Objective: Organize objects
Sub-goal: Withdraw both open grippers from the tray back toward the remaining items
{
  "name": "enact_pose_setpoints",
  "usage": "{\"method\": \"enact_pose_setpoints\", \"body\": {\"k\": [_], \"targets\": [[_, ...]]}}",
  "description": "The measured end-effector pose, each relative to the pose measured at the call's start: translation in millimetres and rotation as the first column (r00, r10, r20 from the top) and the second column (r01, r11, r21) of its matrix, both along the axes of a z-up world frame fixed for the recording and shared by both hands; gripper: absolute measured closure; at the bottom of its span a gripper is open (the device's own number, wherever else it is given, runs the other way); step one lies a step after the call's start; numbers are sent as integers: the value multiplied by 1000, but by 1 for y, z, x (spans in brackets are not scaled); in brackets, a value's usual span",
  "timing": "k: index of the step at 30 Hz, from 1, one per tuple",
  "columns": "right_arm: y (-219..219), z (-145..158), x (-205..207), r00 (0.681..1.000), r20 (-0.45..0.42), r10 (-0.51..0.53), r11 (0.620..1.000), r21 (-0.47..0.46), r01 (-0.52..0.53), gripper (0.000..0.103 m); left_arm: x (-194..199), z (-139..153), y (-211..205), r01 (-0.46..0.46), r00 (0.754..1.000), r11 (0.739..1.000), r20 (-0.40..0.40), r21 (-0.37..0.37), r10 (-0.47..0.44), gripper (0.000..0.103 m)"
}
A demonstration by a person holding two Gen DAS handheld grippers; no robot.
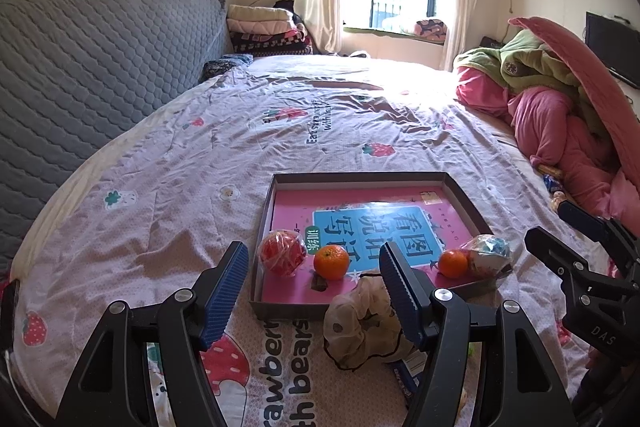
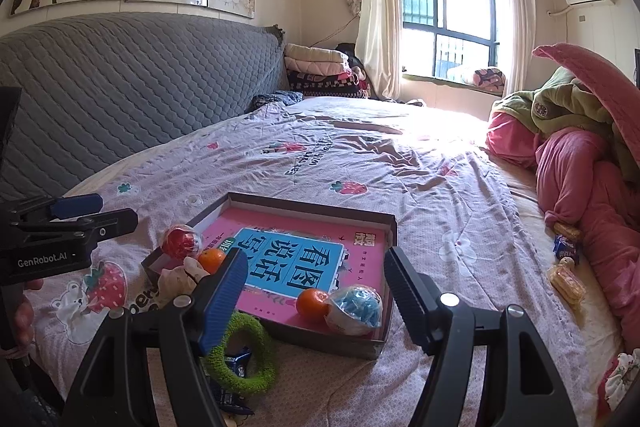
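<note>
Left gripper (image 1: 314, 273): jaws are standing wide apart and holding nothing; it is hovering low over the bedspread, aimed at the near left corner of the tray.
Left gripper pose: it is pointing forward along the bed; in the right wrist view it is showing at the far left, level and side-on, and the hand behind it is barely visible.
Cream scrunchie (image 1: 362, 323): it is lying on the bedspread against the tray's near wall, just beside the left gripper's right finger; by judgement the likeliest next pick for this side.
Right gripper (image 2: 316, 287): jaws are likewise spread wide, gripping nothing; it is hovering near the tray's near right corner.
Green ring (image 2: 244, 351): it is resting on the bedspread outside the tray, partly under the right gripper's left finger, lying over a dark blue snack packet (image 2: 236, 363).
Tray (image 1: 460, 193): a shallow cardboard box lid is sitting flat on the bedspread (image 1: 160, 195), serving as the collecting place.
Tray contents: a pink book (image 1: 292, 205) is lining the bottom; a red wrapped ball (image 1: 282, 253), two tangerines (image 1: 331, 262) (image 1: 453, 263) and a blue wrapped ball (image 1: 488, 253) are clustering along the near edge, probably because they were set down from this side.
Loose snacks (image 2: 566, 263): they are lying well apart from the tray, beside the pink bedding, not yet gathered.
Progress: judged partly done.
</note>
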State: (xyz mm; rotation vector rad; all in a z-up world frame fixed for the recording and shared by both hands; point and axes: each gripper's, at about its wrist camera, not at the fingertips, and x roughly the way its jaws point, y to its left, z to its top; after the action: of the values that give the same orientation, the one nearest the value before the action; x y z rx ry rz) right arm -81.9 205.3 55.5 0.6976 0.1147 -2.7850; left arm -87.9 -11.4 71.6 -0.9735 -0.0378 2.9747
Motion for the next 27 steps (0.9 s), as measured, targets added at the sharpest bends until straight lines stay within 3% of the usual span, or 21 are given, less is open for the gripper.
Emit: {"method": "enact_pose_setpoints", "body": {"k": [27], "targets": [[-17, 3, 20, 998, -28, 64, 998, 21, -63, 29, 26, 2, 7, 11, 1000, 1000, -2, -25, -11, 33]]}}
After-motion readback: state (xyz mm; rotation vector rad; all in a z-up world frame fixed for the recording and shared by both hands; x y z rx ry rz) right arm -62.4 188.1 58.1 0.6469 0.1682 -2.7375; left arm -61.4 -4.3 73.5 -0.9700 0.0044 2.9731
